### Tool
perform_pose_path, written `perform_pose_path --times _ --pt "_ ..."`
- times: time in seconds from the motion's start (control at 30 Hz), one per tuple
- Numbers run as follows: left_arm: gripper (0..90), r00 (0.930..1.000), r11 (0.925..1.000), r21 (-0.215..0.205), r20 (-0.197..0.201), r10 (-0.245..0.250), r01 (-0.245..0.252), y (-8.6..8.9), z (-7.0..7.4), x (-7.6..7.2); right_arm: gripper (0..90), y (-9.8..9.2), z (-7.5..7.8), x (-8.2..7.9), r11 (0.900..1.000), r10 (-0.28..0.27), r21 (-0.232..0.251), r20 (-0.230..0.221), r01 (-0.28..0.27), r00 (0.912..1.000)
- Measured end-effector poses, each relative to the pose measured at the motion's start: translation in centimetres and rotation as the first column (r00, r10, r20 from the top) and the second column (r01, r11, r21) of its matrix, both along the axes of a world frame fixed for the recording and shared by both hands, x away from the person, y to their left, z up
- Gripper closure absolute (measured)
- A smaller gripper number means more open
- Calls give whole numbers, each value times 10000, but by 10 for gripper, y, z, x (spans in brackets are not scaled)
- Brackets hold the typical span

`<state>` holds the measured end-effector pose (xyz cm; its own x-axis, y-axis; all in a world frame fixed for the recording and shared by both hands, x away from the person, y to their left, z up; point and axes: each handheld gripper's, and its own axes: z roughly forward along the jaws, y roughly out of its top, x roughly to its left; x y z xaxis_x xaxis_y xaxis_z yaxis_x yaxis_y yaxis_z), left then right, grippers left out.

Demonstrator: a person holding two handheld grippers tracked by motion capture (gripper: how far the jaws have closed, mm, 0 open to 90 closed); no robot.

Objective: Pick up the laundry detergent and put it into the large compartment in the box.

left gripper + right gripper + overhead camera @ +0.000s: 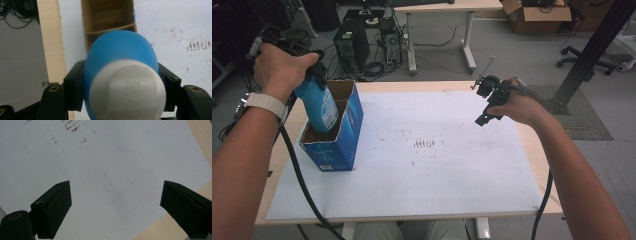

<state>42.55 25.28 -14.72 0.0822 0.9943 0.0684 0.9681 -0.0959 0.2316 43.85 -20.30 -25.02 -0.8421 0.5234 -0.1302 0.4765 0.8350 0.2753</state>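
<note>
Between the left gripper's (pixel 120 85) fingers (pixel 73 86), clamped tight from both sides, sits a blue bottle (pixel 120 55) with a white cap (pixel 127 92); the cap faces back toward the camera and the bottle's body points away, down toward the box. Just beyond the fingertips, in the high view, the bottle (pixel 318 104) hangs tilted with its lower end already inside the open top of a blue cardboard box (pixel 346 131) that stands upright near the left edge of the counter (pixel 437 170). Past the bottle, the left gripper view looks into the box's brown interior (pixel 107 17), where a cardboard divider crosses it; I cannot tell which side of the divider the bottle is entering, nor whether its base touches the bottom.

Well apart on the other side, the right gripper (pixel 488 102) hovers above the counter's white sheet with its fingers (pixel 53 207) spread wide and nothing between them; only the stained sheet (pixel 105 165) lies beyond them.

As a judgement, the work is most of the way along: the bottle is picked up, carried and partly lowered into the box. What is left is to sink it fully, loosen the grip and draw the left gripper clear.
</note>
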Motion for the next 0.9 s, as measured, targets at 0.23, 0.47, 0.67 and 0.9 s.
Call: perform_pose_path --times 0.23,0.47,0.67,0.9 --pt "374 10000 10000 -43 -43 -64 64 0 -17 2 97 1 -1 0 10000 -5 -16 -18 5 10000" --pt "374 9999 9999 95 -13 -141 141 -2 -33 2 97 1 -1 0 10000 16 4 -14 -16 10000" --pt "374 9997 9998 70 160 -196 195 -2 -47 2 98 0 -1 -1 10000 -5 -9 -32 5 10000" --pt "374 9997 9996 143 76 -226 225 -3 -62 2 97 1 -2 0 10000 8 7 -71 -8 10000"
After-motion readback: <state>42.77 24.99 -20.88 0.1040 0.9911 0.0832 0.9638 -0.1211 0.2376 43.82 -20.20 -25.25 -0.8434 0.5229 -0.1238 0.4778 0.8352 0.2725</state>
